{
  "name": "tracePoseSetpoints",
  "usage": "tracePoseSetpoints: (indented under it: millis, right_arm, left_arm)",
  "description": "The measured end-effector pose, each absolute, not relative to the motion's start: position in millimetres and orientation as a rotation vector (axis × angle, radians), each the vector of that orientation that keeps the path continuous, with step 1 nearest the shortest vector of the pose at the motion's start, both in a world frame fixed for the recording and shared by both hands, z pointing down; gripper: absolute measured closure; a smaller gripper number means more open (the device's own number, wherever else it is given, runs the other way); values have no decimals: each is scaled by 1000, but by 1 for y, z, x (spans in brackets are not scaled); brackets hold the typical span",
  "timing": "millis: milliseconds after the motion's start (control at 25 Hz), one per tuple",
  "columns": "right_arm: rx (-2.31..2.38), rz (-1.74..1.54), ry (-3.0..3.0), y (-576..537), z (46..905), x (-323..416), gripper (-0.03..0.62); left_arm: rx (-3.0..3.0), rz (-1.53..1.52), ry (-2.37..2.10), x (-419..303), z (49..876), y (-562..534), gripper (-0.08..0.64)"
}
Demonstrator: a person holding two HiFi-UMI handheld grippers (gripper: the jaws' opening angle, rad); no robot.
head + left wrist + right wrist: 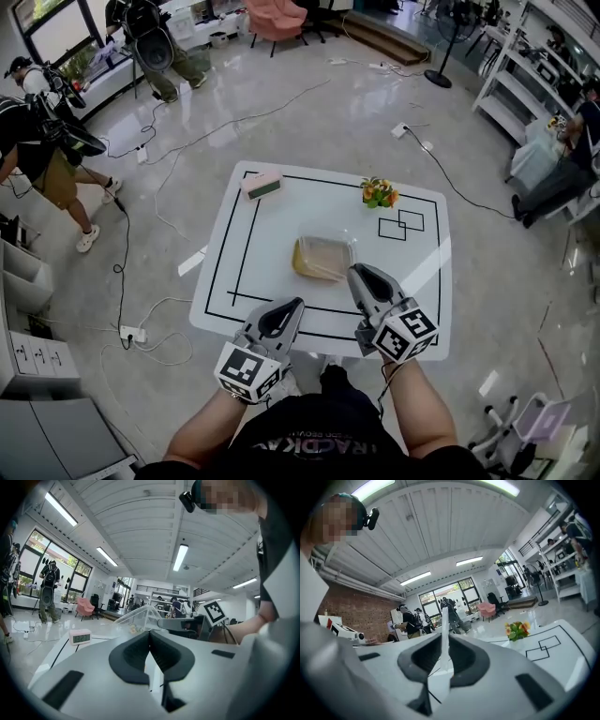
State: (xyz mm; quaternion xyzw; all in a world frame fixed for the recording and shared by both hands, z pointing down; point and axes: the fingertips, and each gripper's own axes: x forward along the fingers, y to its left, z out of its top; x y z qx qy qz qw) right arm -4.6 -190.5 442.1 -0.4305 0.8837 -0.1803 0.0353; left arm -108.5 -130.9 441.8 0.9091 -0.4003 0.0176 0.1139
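Clamping is seen at the right gripper: its jaws are closed on a thin clear plastic edge, which stands upright between them in the right gripper view. From the head view, this edge is judged to belong to the clear square plastic container with yellowish content, since the gripper tip touches the container at its 4 o'clock corner. Whether the edge is part of a lid or of the wall cannot be told.

The left gripper is held with its jaws together and nothing between them. It is placed near the container, at about 7 o'clock from it, but apart from it.

The container stands near the middle of the white table with black lines. So far only the hold by one gripper is judged to be made. In the left gripper view the clear plastic appears tilted upward, but how far it is raised is not certain.

At 11 o'clock on the table a pink alarm clock with a green display is placed, and at 1 o'clock a small bunch of orange and yellow flowers, with two black outlined squares just beside it. All of these are well apart from both grippers.
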Motion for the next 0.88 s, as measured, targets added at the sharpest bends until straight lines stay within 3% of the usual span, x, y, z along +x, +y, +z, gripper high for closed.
tracePoseSetpoints:
  millis: [480, 880]
  right_arm:
    - [-1458, -418, 2618, -122, 401, -4, 545]
    - [-1498, -376, 2642, -87, 390, 31, 545]
  left_arm:
    - [2747, 60, -1045, -116, 433, -86, 557]
    - [2774, 47, -1015, -80, 419, -64, 557]
